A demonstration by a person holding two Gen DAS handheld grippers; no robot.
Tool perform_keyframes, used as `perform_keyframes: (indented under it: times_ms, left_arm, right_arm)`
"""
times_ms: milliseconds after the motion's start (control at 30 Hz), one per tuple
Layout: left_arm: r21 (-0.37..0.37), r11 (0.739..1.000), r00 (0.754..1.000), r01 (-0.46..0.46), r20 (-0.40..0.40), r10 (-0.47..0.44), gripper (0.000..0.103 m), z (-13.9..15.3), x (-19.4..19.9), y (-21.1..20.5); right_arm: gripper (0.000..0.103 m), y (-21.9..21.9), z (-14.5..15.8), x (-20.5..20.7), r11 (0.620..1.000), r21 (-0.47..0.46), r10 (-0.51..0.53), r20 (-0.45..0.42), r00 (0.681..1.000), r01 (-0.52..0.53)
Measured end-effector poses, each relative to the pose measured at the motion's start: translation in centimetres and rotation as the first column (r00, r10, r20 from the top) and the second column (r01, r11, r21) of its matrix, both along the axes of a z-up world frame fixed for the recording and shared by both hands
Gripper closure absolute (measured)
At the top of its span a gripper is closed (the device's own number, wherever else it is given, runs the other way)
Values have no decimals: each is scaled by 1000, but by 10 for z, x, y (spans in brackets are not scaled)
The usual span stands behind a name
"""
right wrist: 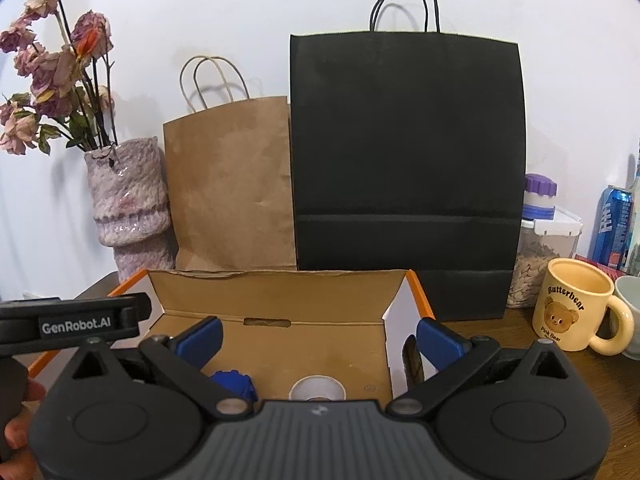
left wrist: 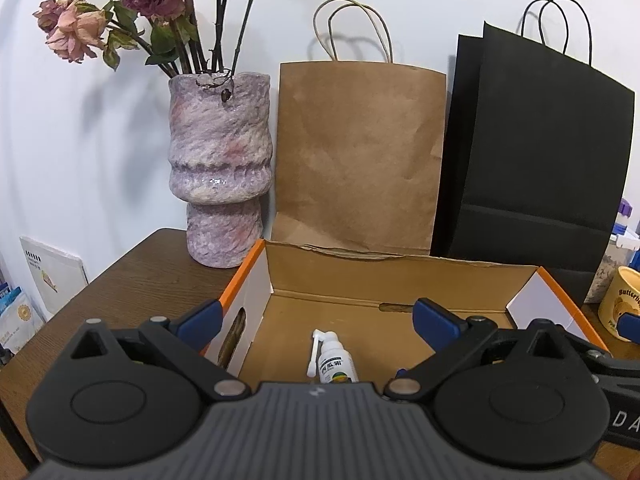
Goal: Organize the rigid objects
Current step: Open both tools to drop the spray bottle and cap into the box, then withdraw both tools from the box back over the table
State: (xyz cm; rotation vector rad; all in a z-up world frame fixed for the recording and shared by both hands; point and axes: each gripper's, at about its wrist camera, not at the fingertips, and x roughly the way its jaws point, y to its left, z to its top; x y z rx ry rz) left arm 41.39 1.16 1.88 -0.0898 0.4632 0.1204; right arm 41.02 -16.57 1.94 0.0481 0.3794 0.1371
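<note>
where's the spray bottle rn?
Left wrist view: the spray bottle lies on the floor of the open cardboard box, near its left wall, just ahead of the camera.

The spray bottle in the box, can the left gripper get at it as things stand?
Probably yes. The left gripper is open and empty, aimed down into the open box, and the spray bottle lies on the box floor just below it with nothing over it.

Black grippers [left wrist: 316, 322], blue-padded jaws, silver pivot screws, ribbed grey housing.
</note>
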Motion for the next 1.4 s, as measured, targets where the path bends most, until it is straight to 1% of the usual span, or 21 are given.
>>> perform_keyframes:
  times_ms: [200, 433, 500, 700, 933, 1233, 1400]
  left_arm:
    - [-20, 1000, 1000, -2, 3, 2, 0, 3, -9, 3]
    - [-14, 1000, 1000, 6, 14, -6, 0, 6, -25, 3]
    - [-2, 1000, 1000, 7, 19, -7, 0, 7, -32, 1]
    - [18, 1000, 999, 21, 31, -21, 0, 10, -54, -3]
    - [17, 999, 999, 27, 32, -28, 0, 11, -78, -6]
    - [28, 999, 999, 33, 26, -34, 0, 8, -114, -6]
    - [29, 999, 999, 42, 26, -43, 0, 7, -134, -5]
  right_arm:
    - [0, -3, 3, -10, 1000, -13, 5, 14, 1000, -5]
    - [0, -6, 6, -26, 1000, -28, 11, 21, 1000, -10]
    - [0, -6, 7, -33, 999, -34, 13, 24, 1000, -12]
    - [0, -10, 9, -55, 998, -56, 24, 29, 999, -22]
    - [0, -12, 8, -81, 996, -82, 41, 28, 999, -38]
    - [0, -15, -1, -122, 988, -139, 69, 16, 998, -66]
    - [0, -16, -6, -144, 983, -172, 63, 8, 998, -61]
